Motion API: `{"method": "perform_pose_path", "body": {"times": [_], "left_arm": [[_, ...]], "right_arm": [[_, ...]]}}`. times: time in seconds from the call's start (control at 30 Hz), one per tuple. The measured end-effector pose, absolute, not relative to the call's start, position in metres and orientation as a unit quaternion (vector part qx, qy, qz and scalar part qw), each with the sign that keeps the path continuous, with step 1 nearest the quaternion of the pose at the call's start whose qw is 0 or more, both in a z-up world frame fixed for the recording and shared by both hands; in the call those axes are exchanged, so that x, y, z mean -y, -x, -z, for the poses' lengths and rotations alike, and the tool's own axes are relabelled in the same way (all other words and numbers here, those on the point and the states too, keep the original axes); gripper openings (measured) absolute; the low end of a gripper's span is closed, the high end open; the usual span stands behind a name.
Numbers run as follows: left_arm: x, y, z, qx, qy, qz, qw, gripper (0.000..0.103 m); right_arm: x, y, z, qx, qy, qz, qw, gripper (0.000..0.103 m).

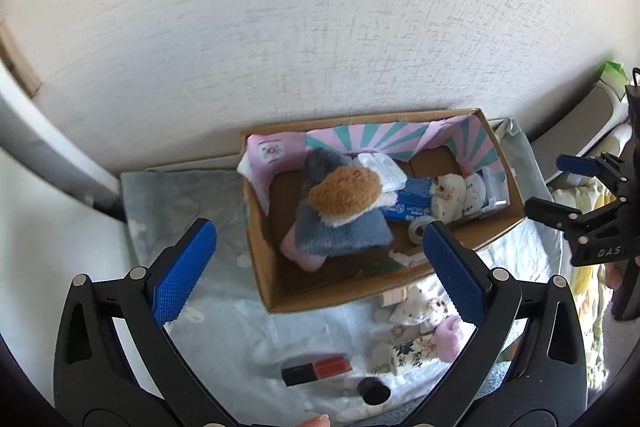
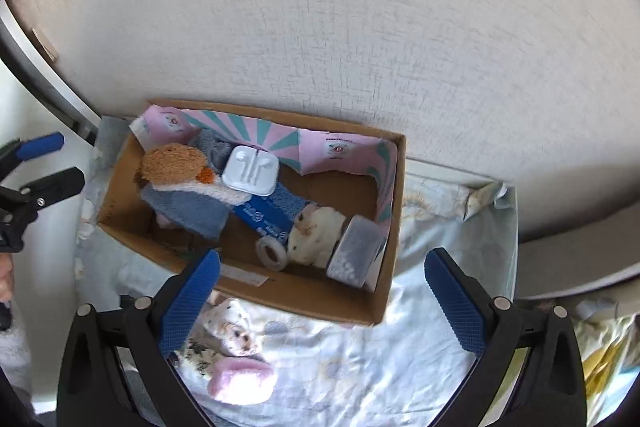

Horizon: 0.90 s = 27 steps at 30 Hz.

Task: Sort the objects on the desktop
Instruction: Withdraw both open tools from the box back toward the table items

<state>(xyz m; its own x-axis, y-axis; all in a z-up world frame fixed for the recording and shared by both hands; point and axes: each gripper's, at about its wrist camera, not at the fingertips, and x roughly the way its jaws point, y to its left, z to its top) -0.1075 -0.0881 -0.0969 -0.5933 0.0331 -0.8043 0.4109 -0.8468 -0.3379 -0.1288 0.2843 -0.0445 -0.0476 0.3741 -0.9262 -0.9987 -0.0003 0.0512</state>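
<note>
Both tools, left tool (image 1: 320, 271) and right tool (image 2: 322, 301), hang released over the cloth-covered surface (image 2: 400, 359). The cardboard box (image 2: 376, 307) lies lengthwise along the wall, holding a blue-and-brown plush (image 1: 340, 211) and white earphone case (image 2: 250, 170).

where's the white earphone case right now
In the right wrist view the white earphone case sits inside the cardboard box, toward its back left, resting on the blue-grey plush toy beside the blue packet.
</note>
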Motion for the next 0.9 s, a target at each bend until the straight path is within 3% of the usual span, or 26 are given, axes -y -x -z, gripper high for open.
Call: {"method": "perform_pose_path", "body": {"times": [0.43, 0.9], "left_arm": [[0.070, 0.057, 0.099, -0.246, -0.428, 0.858, 0.145, 0.103], [0.017, 0.019, 0.161, -0.270, -0.442, 0.845, 0.134, 0.102]], "right_arm": [[-0.235, 0.143, 0.054, -0.432, 0.360, -0.590, 0.579, 0.102], [-0.188, 0.166, 0.109, -0.471, 0.362, -0.598, 0.539, 0.102]]}}
